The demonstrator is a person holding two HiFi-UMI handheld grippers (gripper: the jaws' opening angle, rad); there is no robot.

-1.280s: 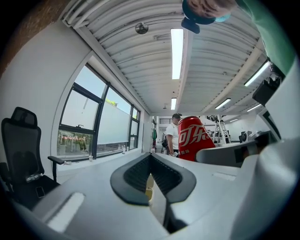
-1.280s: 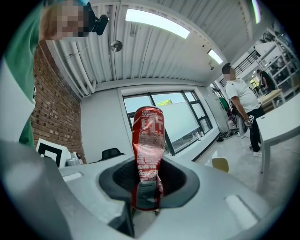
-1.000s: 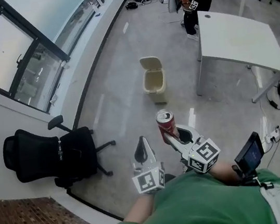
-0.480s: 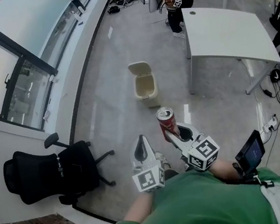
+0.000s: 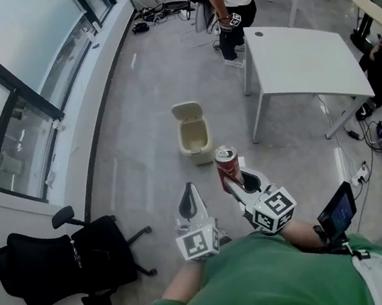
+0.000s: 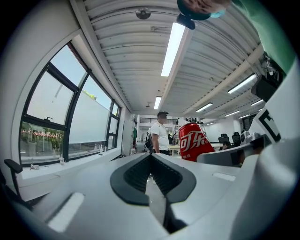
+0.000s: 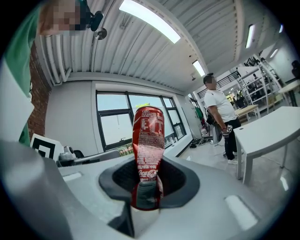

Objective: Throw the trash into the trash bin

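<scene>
I am holding the red soda can (image 7: 148, 140) upright in the right gripper (image 7: 146, 190), whose jaws are partly closed and pinching the can's dented lower half. The left gripper (image 6: 152, 176) is sitting just beside it on the left, jaws pressed together on nothing. The beige trash bin (image 5: 193, 135), lid flipped up, is standing on the floor ahead of the right gripper and slightly to its left, near a leg of the white table (image 5: 305, 58). I am judging this to be the approach. I am aiming to bring the can right over the bin's mouth before parting the jaws. I am planning to release low, so it is not bouncing off the rim or the raised lid.
</scene>
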